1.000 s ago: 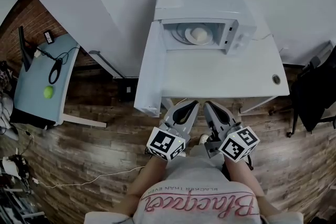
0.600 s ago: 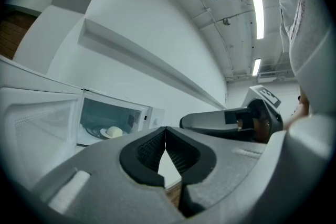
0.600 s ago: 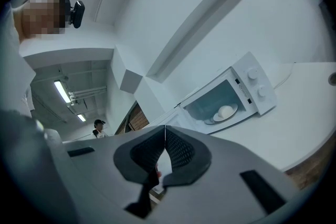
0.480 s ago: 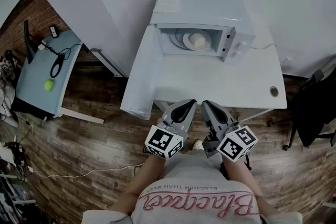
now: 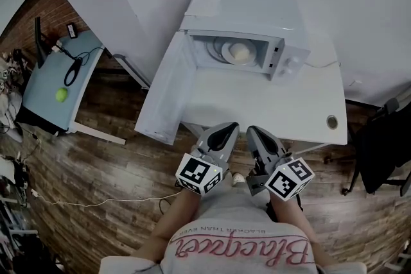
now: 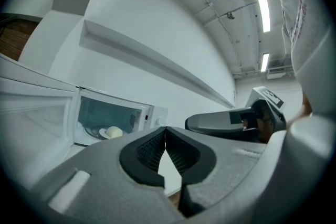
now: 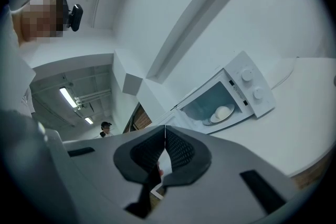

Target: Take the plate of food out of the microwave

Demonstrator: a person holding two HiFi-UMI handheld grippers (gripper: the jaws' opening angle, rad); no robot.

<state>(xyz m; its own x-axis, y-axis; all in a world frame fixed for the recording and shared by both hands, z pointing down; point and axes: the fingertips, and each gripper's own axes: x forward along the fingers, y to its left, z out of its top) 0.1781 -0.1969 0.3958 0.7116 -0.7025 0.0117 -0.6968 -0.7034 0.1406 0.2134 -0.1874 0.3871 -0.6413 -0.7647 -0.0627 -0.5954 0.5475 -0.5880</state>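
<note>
Head view: white microwave (image 5: 247,16) at far side of white table (image 5: 270,102), door (image 5: 162,92) swung open to the left and hanging past the table's left edge. Plate (image 5: 223,50) sits inside the cavity with pale round food (image 5: 241,52) on it. Left tool (image 5: 227,128) and right tool (image 5: 254,131) side by side at the near table edge, well apart from the microwave, tips pointing far, marker cubes close to the person's body. Round hole (image 5: 331,120) in the table at near right. Wood floor (image 5: 109,163) below. Side table (image 5: 42,96) far left with a green ball (image 5: 61,94) and a black cable (image 5: 72,71) on it

Left gripper view: left tool clenched, jaws pressed together at the tips, nothing between them. Microwave seen left of the jaws, door open, plate and food in the cavity. Right tool lies just to the right, its jaws together too

Right gripper view: right tool clenched, pads touching, empty. Microwave up and right of the jaws, two knobs (image 7: 251,85) on its panel, plate with food visible inside, not touched by either tool. A person (image 7: 105,128) stands small in the far background at left
</note>
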